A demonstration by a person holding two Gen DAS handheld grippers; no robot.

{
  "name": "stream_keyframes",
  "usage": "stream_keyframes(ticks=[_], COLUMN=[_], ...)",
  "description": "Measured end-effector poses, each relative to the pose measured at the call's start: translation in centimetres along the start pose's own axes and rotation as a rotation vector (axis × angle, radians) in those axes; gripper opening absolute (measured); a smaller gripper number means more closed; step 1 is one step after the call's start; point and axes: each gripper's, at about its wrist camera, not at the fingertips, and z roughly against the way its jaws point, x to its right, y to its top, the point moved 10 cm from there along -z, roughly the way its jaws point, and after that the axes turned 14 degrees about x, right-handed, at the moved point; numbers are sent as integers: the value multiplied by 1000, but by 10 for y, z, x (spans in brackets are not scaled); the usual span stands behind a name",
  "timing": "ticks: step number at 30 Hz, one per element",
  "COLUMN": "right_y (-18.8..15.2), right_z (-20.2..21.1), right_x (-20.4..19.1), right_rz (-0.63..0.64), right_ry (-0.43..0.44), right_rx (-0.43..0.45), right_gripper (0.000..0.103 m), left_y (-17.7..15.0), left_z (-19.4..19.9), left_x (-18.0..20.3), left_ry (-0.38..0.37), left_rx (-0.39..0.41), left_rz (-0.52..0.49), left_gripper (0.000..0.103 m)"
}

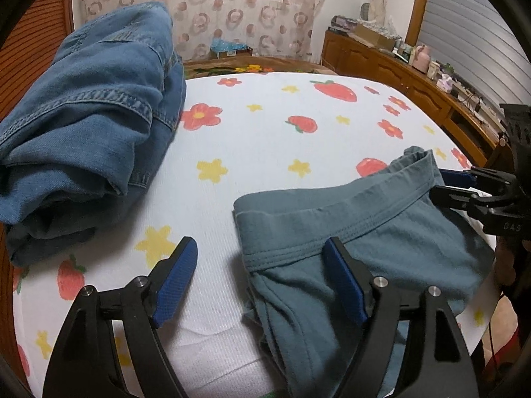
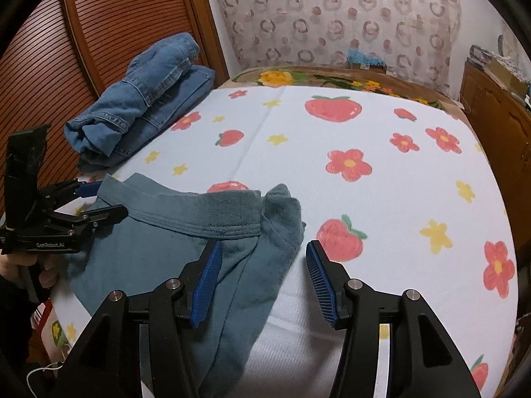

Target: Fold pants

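Observation:
Grey-teal pants [image 1: 348, 232] [image 2: 149, 248] lie folded on a white sheet printed with strawberries and flowers [image 1: 259, 139] [image 2: 332, 139], waistband toward the far side. My left gripper [image 1: 260, 265] [image 2: 106, 199] is open and straddles the pants' left edge, one finger over the cloth and the other over bare sheet. At the pants' right edge my right gripper [image 2: 264, 265] [image 1: 446, 185] is open too, its left pad [image 2: 207, 282] above the cloth and its right pad [image 2: 320, 282] above the sheet. Neither gripper's pads press on the fabric.
A folded pair of blue jeans [image 1: 89, 126] [image 2: 142, 106] sits at the far left of the bed, by a slatted wooden panel [image 2: 109, 33]. A wooden cabinet [image 1: 398, 76] with clutter runs along the right. A brown flowered blanket [image 2: 332, 78] and a patterned curtain [image 2: 332, 16] close the far end.

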Motion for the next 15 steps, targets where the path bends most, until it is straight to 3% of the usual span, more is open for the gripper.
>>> stream_keyframes(ticks=[5,15], right_y=[0,1], right_z=[-5,-12], right_x=[1,-15], right_rz=[-13,-14], right_ry=[6,62], right_rx=[-5,-26], right_gripper=[55,51], left_y=[-1,-2], left_z=[-2,-3], left_x=[-3,-1], left_ry=[16,6], left_rx=[-9,-14], left_rz=[1,-17], left_gripper=[88,90])
